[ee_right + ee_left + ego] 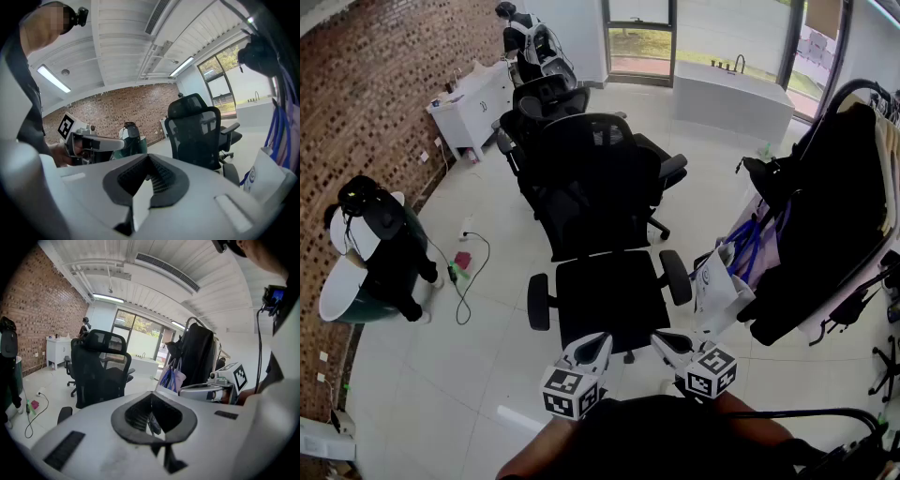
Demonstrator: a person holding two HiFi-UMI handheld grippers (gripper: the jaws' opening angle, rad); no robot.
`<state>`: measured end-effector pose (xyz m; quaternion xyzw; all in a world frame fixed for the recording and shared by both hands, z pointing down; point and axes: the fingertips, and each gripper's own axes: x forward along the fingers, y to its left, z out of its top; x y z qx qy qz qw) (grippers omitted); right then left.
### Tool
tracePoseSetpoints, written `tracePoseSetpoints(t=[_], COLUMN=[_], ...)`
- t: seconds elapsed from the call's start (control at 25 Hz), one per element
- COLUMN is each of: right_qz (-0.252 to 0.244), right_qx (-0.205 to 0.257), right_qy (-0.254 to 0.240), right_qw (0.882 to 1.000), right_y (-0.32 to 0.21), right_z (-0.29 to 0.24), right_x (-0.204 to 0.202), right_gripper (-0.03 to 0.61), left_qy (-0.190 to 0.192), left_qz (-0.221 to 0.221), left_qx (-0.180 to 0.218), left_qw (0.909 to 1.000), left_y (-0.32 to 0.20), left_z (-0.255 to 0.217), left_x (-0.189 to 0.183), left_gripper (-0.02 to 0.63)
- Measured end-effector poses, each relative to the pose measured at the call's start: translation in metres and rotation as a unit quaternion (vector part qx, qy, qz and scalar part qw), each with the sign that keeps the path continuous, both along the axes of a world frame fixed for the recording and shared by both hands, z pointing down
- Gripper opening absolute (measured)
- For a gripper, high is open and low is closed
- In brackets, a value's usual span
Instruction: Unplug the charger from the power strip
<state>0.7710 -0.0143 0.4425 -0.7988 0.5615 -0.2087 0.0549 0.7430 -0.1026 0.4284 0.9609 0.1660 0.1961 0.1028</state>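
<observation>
Far off on the floor at the left lies a white power strip with a black cable looping from it; pink and green items sit beside it. I cannot make out the charger itself. The left gripper view shows that strip and cable small, at the left edge. My left gripper and right gripper hang side by side near my body, behind a black office chair, far from the strip. Both have their jaws together, with nothing between them.
A row of black office chairs stands between me and the room's far end. A person in black bends over a round white table by the brick wall. A coat rack with dark clothes and bags is at the right.
</observation>
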Motion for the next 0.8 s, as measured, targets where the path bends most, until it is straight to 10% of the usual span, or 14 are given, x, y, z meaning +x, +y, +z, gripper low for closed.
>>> tracePoseSetpoints(t=[0.8], right_qz=[-0.034], right_qx=[0.009], right_qy=[0.006], right_qw=[0.999], right_y=[-0.05], right_z=[0.003], right_x=[-0.039], right_gripper=[0.002], left_qy=[0.003], left_qz=[-0.021], left_qx=[0.006], left_qw=[0.9997], left_y=[-0.039], left_z=[0.006], left_x=[-0.037], left_gripper=[0.008])
